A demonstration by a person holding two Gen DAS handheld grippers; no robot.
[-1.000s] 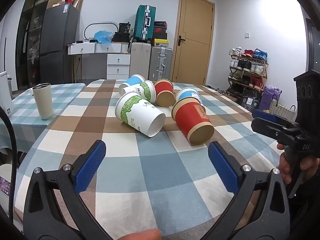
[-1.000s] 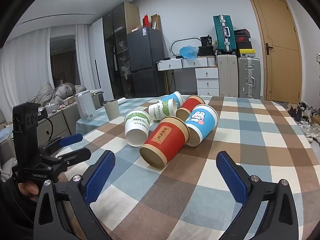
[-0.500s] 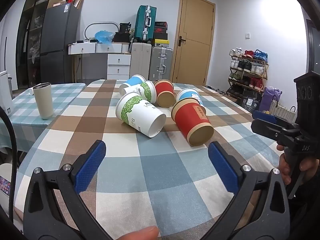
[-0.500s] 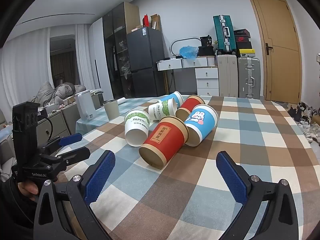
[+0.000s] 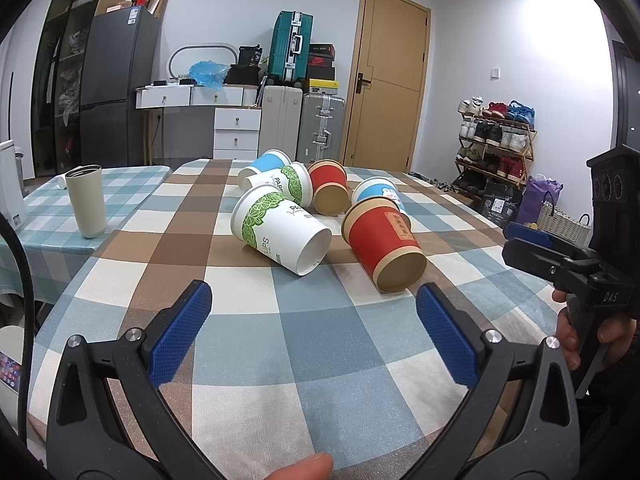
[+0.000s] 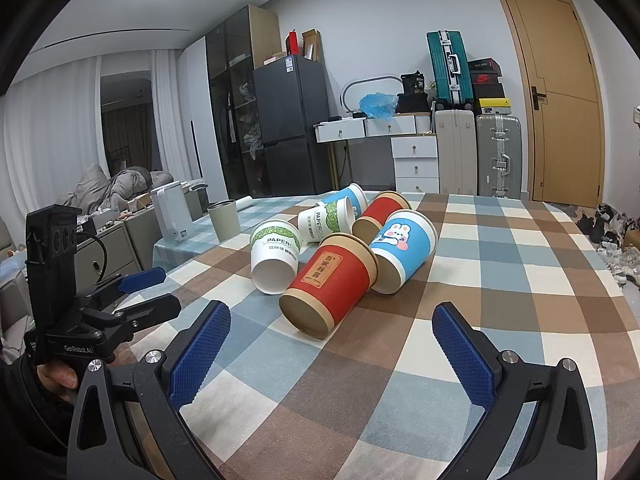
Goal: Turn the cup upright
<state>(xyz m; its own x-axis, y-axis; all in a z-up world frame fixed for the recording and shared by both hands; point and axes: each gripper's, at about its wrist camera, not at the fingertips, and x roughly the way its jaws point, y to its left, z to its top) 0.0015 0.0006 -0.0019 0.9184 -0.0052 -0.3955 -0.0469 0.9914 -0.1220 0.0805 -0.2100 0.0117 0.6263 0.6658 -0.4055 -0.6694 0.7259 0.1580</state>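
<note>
Almost nothing has moved since a moment ago: both the left tool and right tool still hang wide apart, the red cup still lies on its side mid-frame on the table, so flipping has not begun.

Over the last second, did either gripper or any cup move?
Barely: the left gripper eased slightly toward the cups. The right gripper looks unmoved; both are open and empty. All six cups lie as before, including the nearest red cup.
</note>
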